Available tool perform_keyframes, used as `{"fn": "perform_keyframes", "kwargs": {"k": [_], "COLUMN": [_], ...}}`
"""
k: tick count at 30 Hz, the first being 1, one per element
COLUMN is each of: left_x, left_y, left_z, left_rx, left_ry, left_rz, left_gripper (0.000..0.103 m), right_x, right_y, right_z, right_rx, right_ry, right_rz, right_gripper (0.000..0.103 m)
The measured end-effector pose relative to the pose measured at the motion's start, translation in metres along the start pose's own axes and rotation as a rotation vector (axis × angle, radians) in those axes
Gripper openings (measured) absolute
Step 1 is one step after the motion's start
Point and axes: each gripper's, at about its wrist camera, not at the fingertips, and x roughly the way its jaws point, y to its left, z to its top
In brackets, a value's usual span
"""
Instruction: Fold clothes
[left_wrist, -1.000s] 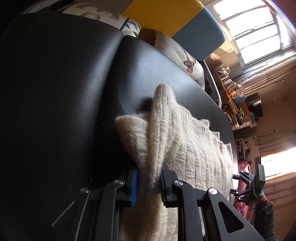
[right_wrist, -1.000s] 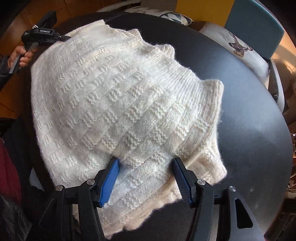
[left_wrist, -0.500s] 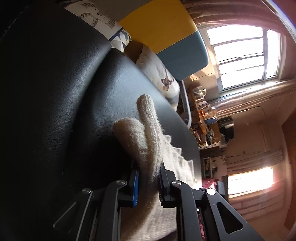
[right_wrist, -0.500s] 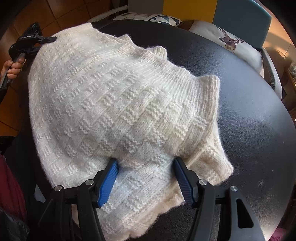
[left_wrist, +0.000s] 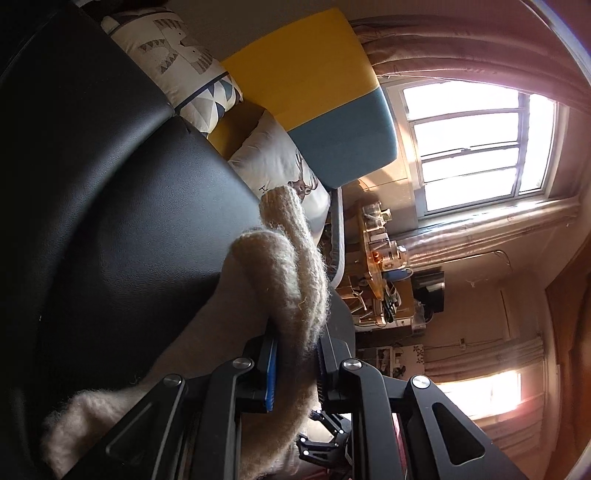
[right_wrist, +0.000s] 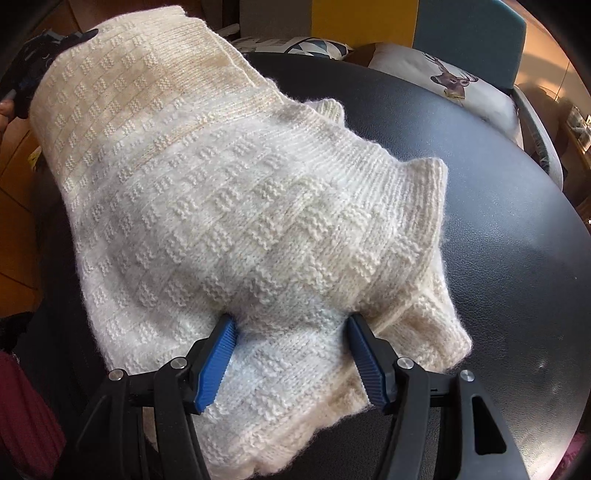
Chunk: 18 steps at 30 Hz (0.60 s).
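1. Sweater (right_wrist: 229, 206), a cream knit with a basket-weave pattern and ribbed bands, lies heaped on the black leather surface (right_wrist: 498, 221) and covers most of its left and middle part in the right wrist view.
2. Its far left portion is lifted off the surface, rising toward the upper left corner of that view, where the left tool (right_wrist: 48, 48) shows only as a dark shape at the cloth's edge.
3. In the left wrist view the left tool (left_wrist: 295, 363) is clenched on a thick fold of the sweater (left_wrist: 291, 273): the wool fills the gap between the blue pad and the black pad and bulges out beyond them, with a ribbed end standing up past the tips.
4. The right tool (right_wrist: 290, 358) is spread wide, its two blue pads (right_wrist: 216, 363) resting on the near part of the sweater with a broad band of knit between them; nothing is pinched.
5. A folded flap with a ribbed edge lies to the right of the right tool, touching the black surface.
6. Beyond the surface, at the far side, sit a cushion with a deer print (right_wrist: 454, 81), a cushion with a triangle pattern (right_wrist: 295, 44), and a yellow and blue chair back (left_wrist: 332, 96).
7. A bright window (left_wrist: 476, 144) with curtains is at the far right in the left wrist view, with a cluttered wooden shelf (left_wrist: 380, 258) below it.
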Motion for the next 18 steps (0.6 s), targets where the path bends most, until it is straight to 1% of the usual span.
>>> {"fn": "perform_keyframes", "kwargs": {"k": [3,6,7,11,18], "left_x": [0.014,0.035,0.042,0.074,0.136], "left_y": [-0.018,-0.043,-0.051,-0.078,-0.097], "left_z": [-0.005,-0.018,-0.022,-0.048,-0.103], "left_rx": [-0.008,0.021,0.029,0.063,0.098], "left_ry": [0.014,0.029,0.035,0.076,0.191], "left_rz": [0.029,0.055,0.061,0.072,0.106], "left_gripper": [0.016,0.016,0.016,0.016,0.016], "right_x": [-0.001,-0.004,-0.005,-0.009,-0.016], "right_y": [0.001,0.001,0.001,-0.003,-0.011], "right_z": [-0.002,-0.005,-0.006,-0.012,-0.023], "right_rx": [0.011,0.021,0.027,0.031,0.037], "right_ry": [-0.03,-0.064,-0.076,-0.115,-0.164], "right_rz": [0.014,0.036,0.046,0.068,0.107], "right_gripper": [0.063,0.063,0.065,0.065,0.065]}}
